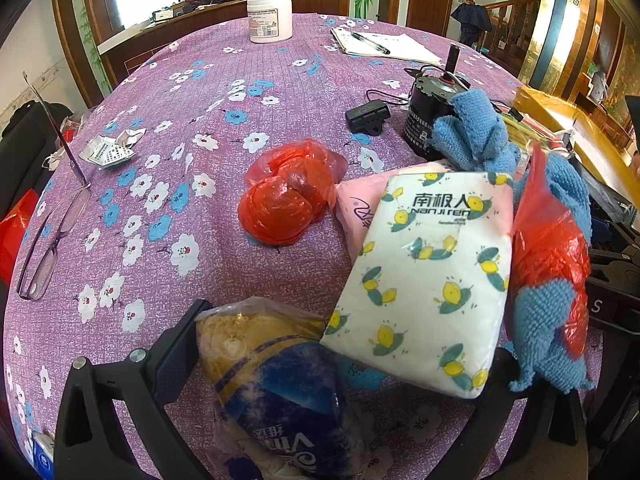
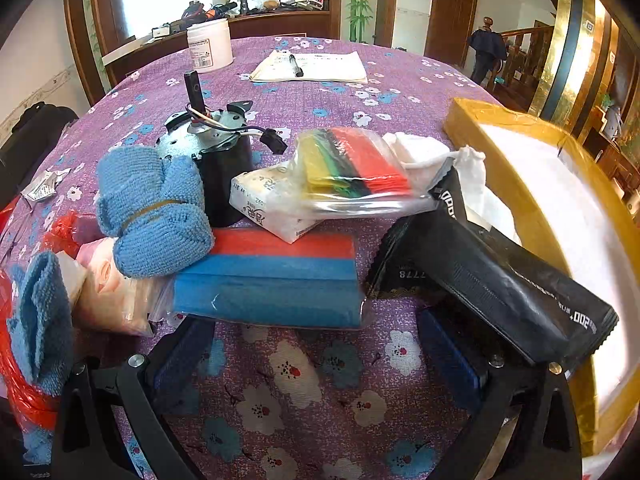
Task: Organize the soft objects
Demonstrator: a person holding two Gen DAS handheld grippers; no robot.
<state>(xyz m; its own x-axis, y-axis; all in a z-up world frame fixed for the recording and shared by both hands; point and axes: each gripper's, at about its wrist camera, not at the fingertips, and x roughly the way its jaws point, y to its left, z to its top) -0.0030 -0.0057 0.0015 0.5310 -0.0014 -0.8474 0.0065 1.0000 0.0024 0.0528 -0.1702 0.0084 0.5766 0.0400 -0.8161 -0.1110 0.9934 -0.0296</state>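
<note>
Tissue packs (image 1: 424,280) crowd purple floral tablecloth (image 1: 240,80); wood-panelled room

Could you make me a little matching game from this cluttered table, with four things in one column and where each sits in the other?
Things:
1. pen
2. white jar
3. blue cloth bundle
4. eyeglasses

Places:
A. leaning against the black motor
B. at the table's left edge
C. lying on the papers
D. at the far side of the table, near the window

Pairs: 1-C, 2-D, 3-A, 4-B
</note>
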